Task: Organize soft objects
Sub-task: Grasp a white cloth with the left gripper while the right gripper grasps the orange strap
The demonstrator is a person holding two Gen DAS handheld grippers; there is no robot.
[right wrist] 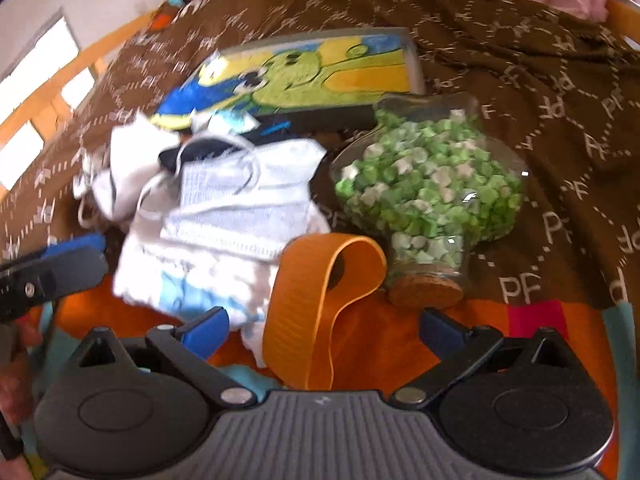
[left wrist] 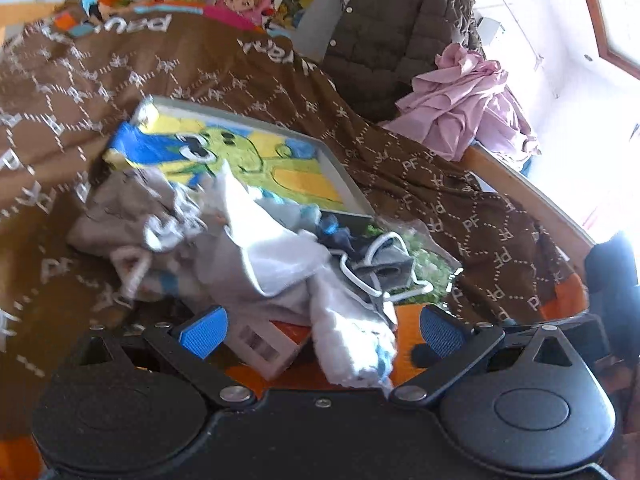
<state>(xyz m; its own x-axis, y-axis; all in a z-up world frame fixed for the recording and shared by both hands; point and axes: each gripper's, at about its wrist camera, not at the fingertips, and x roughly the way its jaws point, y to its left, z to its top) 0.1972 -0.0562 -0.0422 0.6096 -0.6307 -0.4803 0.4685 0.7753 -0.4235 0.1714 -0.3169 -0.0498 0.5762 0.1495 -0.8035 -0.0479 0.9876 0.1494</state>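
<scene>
A crumpled heap of white and grey soft cloths lies on the brown patterned blanket, overlapping the frog picture board. Right of the heap: an orange ribbed strap, then a cork-stoppered glass jar of green paper stars. Left gripper and right gripper both gape, grasping nothing.

White "PF" monograms, linked by dashed diamond lines, repeat across the brown patterned blanket that covers the bed, and they read clearly at the near right in the right wrist view. Larger white lettering along the blanket's far edge is upside down and too blurred to make out. A barcode label sits on the small white cardboard box near the left gripper's fingers, its digits illegible. The wall posters carry no readable words.
</scene>
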